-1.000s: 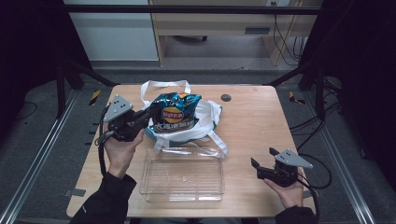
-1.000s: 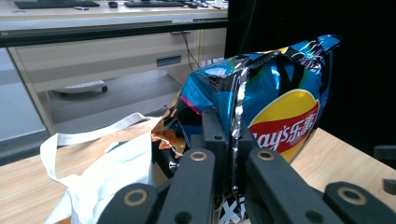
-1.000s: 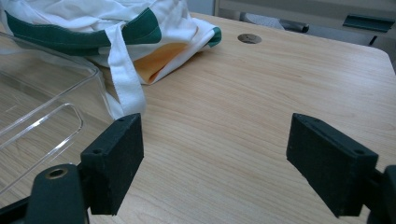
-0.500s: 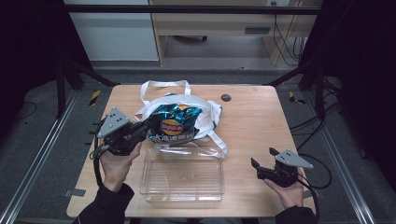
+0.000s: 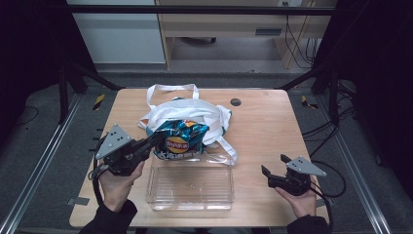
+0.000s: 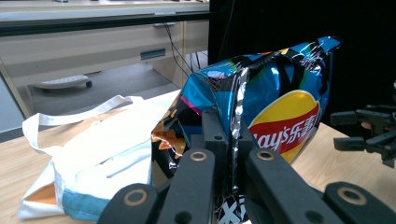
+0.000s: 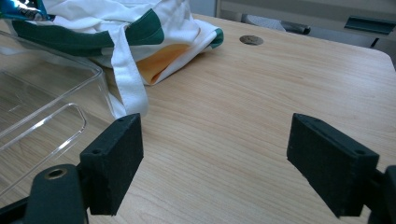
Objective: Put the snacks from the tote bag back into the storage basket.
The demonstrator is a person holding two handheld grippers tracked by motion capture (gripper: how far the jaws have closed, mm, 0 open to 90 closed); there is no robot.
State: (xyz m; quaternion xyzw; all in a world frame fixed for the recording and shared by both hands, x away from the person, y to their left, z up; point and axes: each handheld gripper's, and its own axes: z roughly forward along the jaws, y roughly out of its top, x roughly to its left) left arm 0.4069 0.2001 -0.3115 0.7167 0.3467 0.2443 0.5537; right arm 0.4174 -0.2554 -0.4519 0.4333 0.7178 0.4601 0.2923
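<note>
Left claw (image 5: 155, 141) clamps the chip bag (image 5: 181, 141) above the wooden table (image 5: 263, 122); right claw (image 5: 273, 165) gapes empty; dark room.

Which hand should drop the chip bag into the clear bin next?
Left. The left gripper is already shut on the chip bag, right at the clear bin's far edge. The right gripper sits open and empty beside the bin.

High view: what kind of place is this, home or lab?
Likely a lab recording rig: wooden table inside a dark metal frame, loose cables on the floor, handheld left gripper pinching a chip bag.
</note>
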